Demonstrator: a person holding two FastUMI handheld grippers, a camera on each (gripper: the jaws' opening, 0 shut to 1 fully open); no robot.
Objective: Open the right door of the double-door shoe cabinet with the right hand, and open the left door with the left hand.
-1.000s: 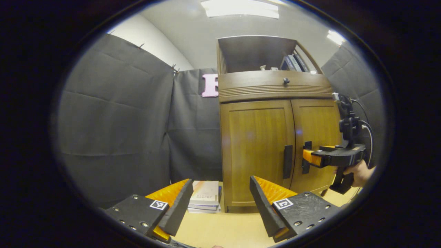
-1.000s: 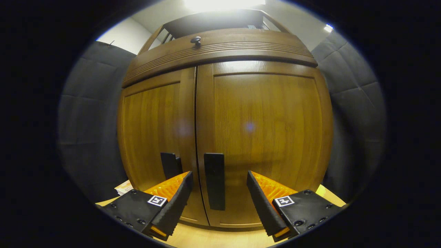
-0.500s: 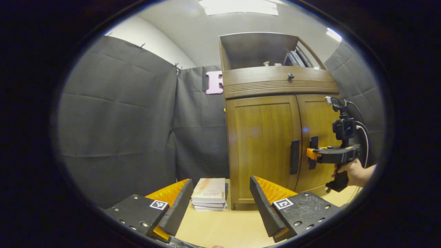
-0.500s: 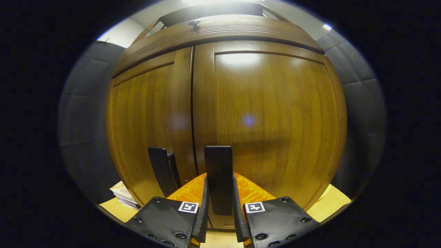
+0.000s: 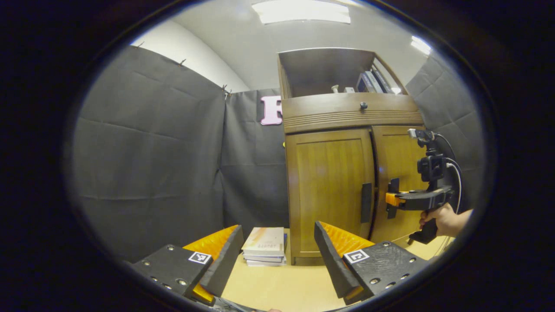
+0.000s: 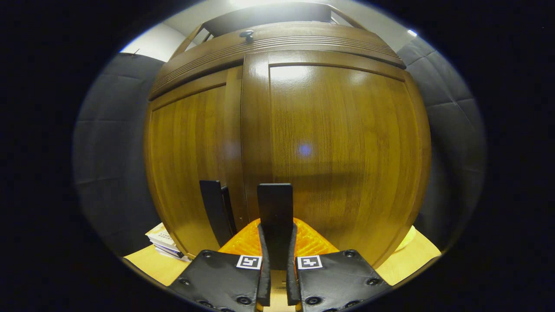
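The wooden shoe cabinet (image 5: 347, 112) stands on the tan floor. In the right gripper view, my right gripper (image 6: 275, 264) is shut on the dark vertical handle (image 6: 275, 212) of the right door (image 6: 347, 147). That door's inner edge stands slightly forward of the left door (image 6: 190, 160), whose handle (image 6: 212, 210) is just left of it. In the left gripper view, my left gripper (image 5: 277, 255) is open and holds nothing, low and well in front of the left door (image 5: 329, 190) and its handle (image 5: 366, 203). There the right gripper (image 5: 392, 199) clamps the right handle, held by a hand (image 5: 438, 219).
A stack of books (image 5: 265, 248) lies on the floor against the cabinet's left side, also seen as books (image 6: 162, 240). A drawer with a small knob (image 5: 363, 105) and an open shelf with books (image 5: 368, 80) sit above the doors. Black cloth walls surround the cabinet.
The right gripper moved in and shut on the right door's handle, and the door has come a little way out. The left gripper stayed open and drifted slightly.
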